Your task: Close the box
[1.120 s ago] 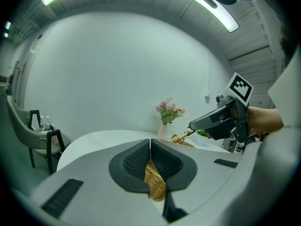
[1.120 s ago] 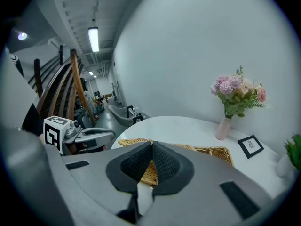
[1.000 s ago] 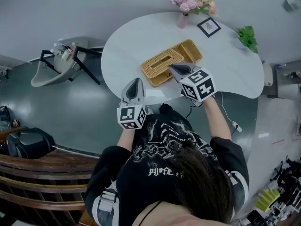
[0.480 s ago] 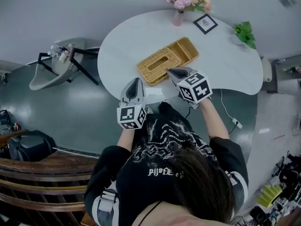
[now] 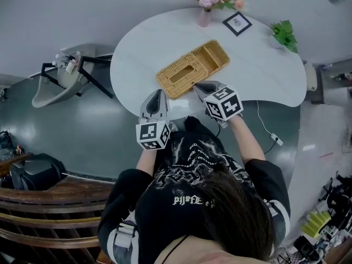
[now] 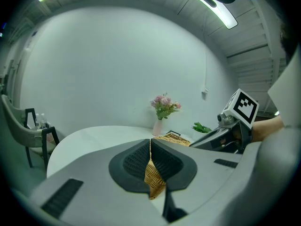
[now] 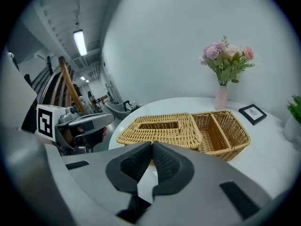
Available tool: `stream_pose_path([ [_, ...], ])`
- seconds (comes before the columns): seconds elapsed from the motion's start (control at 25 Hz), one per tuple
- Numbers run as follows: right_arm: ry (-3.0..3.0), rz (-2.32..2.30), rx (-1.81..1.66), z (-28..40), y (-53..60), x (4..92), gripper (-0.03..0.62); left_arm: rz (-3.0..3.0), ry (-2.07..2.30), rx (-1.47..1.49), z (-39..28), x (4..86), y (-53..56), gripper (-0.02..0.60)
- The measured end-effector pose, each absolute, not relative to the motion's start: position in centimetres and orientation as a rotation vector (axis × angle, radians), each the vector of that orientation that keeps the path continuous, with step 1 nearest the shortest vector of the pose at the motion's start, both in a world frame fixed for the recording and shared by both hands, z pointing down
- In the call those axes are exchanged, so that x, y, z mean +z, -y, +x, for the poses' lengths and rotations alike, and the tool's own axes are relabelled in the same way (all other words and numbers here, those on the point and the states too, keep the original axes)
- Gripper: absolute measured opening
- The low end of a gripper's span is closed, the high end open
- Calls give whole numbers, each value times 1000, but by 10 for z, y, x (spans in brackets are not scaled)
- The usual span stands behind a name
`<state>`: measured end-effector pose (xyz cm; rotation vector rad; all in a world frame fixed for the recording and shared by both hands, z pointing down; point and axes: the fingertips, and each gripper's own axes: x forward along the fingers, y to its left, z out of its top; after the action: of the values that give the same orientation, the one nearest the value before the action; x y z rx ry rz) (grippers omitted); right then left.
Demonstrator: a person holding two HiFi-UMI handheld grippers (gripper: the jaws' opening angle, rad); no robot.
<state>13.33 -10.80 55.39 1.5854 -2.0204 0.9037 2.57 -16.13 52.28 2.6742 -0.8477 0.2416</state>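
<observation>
Box (image 5: 190, 70), woven wicker, lies slantwise on the white table (image 5: 264, 70), its slotted top over the longer part and the shorter end compartment open. Both forearms reach forward from the person's chest. The left gripper (image 5: 158, 93) hangs over the table's near edge, short of the box, its jaws pressed together on nothing. The right gripper (image 5: 199, 86) points at the box's near long side, its tip just beside the wicker, its jaws likewise closed and empty. A second ago the right gripper's tip overlapped the box's near edge; it has since drawn back a little toward the person, while the left gripper has kept its place
</observation>
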Motion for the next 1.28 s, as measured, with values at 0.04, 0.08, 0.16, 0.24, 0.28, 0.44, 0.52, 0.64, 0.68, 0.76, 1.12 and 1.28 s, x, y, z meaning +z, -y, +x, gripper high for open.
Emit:
stream_pose_path([
  [0.04,2019,1586,909,133,107,556,37,2675,845,244,27,523,161,26],
  [0.08,2018,1588,914,134,107,559,37,2676,843,245,28,523,162,26],
  [0.16,2015,1588,925,134,107,564,37,2678,838,247,30,524,162,26],
  [0.24,2010,1587,937,134,107,568,37,2680,833,250,32,524,163,26],
  [0.28,2007,1587,943,134,107,570,37,2681,830,252,34,524,163,26],
  [0.44,2003,1588,964,137,106,579,37,2686,821,254,40,525,165,26],
  [0.52,2005,1592,970,137,106,581,38,2687,816,254,42,525,165,26],
  [0.64,2007,1577,983,137,105,585,38,2690,813,255,46,525,166,26],
  [0.68,2008,1568,986,137,105,586,38,2690,814,256,48,525,166,26],
  [0.76,2012,1556,996,137,105,589,38,2691,815,257,50,525,167,26],
  [1.12,2095,1615,1020,152,109,570,112,2684,864,238,55,522,180,26],
  [1.28,2098,1705,950,170,113,554,149,2686,871,235,62,520,183,26],
])
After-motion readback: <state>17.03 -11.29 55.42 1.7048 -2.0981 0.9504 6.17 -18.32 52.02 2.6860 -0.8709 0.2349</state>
